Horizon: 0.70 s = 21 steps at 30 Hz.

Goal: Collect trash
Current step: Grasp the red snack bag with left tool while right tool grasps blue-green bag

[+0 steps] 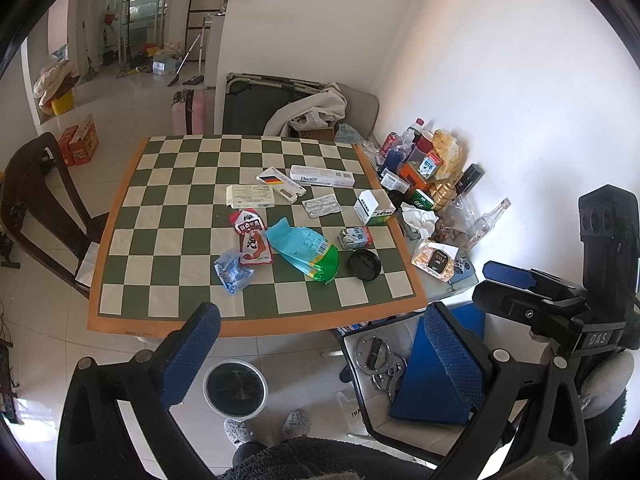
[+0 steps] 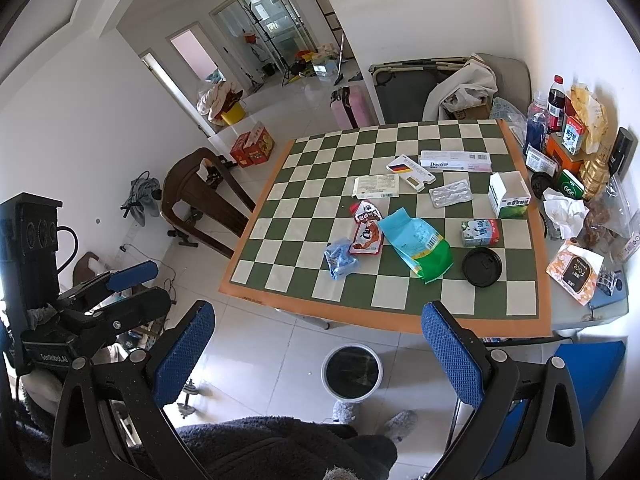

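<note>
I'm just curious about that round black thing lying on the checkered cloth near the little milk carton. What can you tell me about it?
It looks like a black plastic cup lid, round with a raised rim and a small moulded tab near the middle. It lies flat on the checkered cloth, near the table's front right corner, apart from the small milk carton behind it and the green and blue bag to its left. Nothing touches it; both grippers are far off.

The left gripper (image 1: 320, 354) hangs in the air with its blue-padded fingers (image 1: 192, 354) spread wide, gripping nothing. The right gripper (image 2: 318, 354) is level beside it, fingers (image 2: 454, 354) equally parted and bare. The person's slippered feet (image 1: 268, 428) stand below.
</note>
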Available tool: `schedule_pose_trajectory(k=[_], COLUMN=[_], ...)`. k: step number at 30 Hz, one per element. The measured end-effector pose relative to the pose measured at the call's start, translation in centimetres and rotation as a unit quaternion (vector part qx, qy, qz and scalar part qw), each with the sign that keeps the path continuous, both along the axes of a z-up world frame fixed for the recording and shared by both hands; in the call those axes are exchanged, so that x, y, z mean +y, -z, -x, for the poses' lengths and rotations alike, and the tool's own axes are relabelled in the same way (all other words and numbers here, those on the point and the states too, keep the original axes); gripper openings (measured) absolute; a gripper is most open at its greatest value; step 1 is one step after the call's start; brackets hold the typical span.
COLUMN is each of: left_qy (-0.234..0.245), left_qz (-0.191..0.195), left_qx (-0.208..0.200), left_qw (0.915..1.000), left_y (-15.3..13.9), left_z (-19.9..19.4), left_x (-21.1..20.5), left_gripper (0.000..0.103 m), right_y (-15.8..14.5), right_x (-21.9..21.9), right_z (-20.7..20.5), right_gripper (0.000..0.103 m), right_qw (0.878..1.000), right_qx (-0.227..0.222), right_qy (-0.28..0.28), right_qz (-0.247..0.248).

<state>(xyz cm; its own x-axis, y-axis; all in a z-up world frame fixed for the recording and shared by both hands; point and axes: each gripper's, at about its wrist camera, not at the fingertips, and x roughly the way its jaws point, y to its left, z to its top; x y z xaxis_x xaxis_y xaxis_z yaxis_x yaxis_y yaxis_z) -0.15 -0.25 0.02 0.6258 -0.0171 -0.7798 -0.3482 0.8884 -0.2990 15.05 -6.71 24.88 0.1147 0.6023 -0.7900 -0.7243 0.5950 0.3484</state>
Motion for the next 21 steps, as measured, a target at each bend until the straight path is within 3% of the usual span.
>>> schedule_pose_trajectory(k=[3,5,7,9,11,16,21], left_qy=[-0.005,-0.029,-0.051,-0.082,-0.099,-0.117,-0.129], left_qz=[-0.009,-0.053,-0.107,-0.169,-0.186,-0.153,-0.123], left_qx=[0.005,0.023,0.042,0.076,0.103,0.165,0.232], left_qw=[0.9999,0.9979,0.9920,0.9793,0.9720,0.9674,0.9563], left_y=[0.6,0.8,1.9,3.9,5.8,12.7,19.0], left_z=[-0.4,-0.6,-1.5,-2.8,-3.8,-5.8,-9.6], left_x=[0.0,0.1,-0.3,1.0,2.9,8.4,10.8], left_gripper=[0.103,0.103,0.103,0.103,0.103,0.103,0.103], right_y=[-0.1,-0.1,0.2,1.2,2.9,8.9,16.3], right_x=[0.3,0.6,1.2,2.6,4.0,8.0,11.3], right_z=[0.1,0.2,0.1,-0.1,-0.9,-3.7,-9.3], right_gripper=[0.103,0.103,0.103,0.103,0.103,0.103,0.103], right_qw=[1.000,1.000,0.999,0.997,0.992,0.979,0.967], right_qx=[0.006,0.005,-0.003,-0.032,-0.054,-0.075,-0.079], right_qy=[0.003,0.015,0.035,0.063,0.087,0.098,0.073], right_qz=[-0.005,-0.008,-0.002,0.028,0.072,0.159,0.231])
